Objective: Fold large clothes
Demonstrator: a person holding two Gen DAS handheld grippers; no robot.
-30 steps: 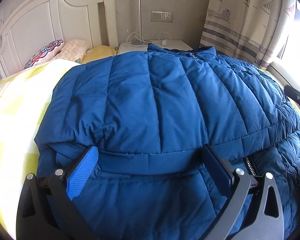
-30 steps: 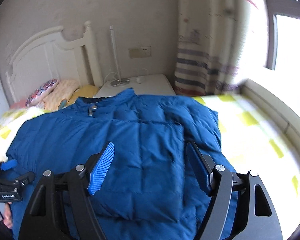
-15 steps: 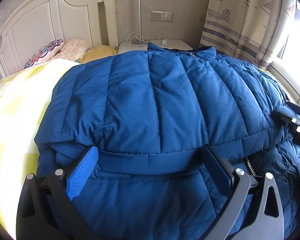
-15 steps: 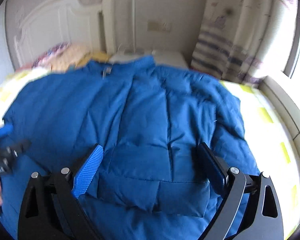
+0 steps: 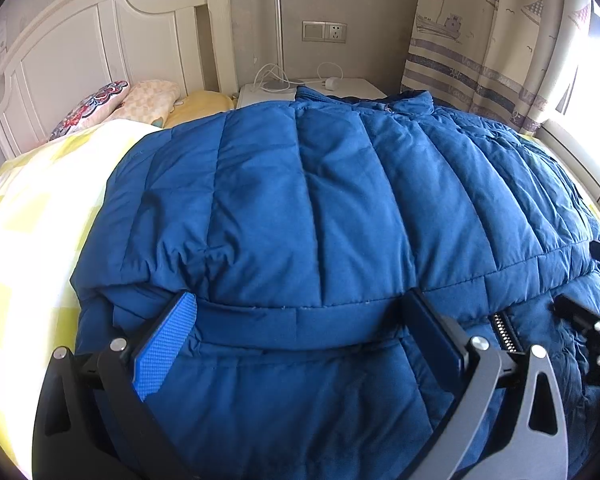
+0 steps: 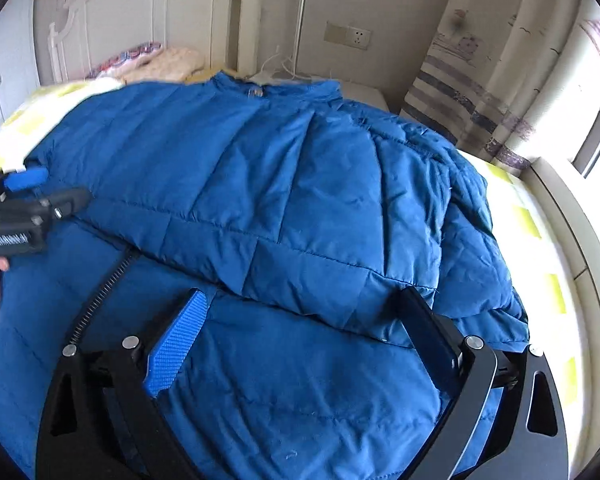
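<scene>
A large blue quilted jacket (image 5: 300, 208) lies spread on the bed, collar toward the headboard; it also fills the right wrist view (image 6: 284, 200). Both sides are folded inward over the front, and the zipper (image 6: 100, 292) shows between them. My left gripper (image 5: 300, 320) is open, its jaws wide on either side of the hem edge of the left folded panel. My right gripper (image 6: 304, 320) is open, low over the hem edge of the right folded panel. Each gripper shows at the edge of the other's view, the right one (image 5: 592, 320) and the left one (image 6: 28, 208).
The bed has a yellow-and-white checked sheet (image 5: 24, 220) and a white headboard (image 5: 100, 40). Pillows (image 5: 140, 100) lie at its head. A white nightstand (image 5: 340, 86) with cables stands behind the collar. A curtain (image 5: 480, 40) and window sill (image 6: 572, 216) are on the right.
My right gripper has come forward and down close to the jacket's right folded edge, and now shows larger in the left wrist view. My left gripper has stayed still.
</scene>
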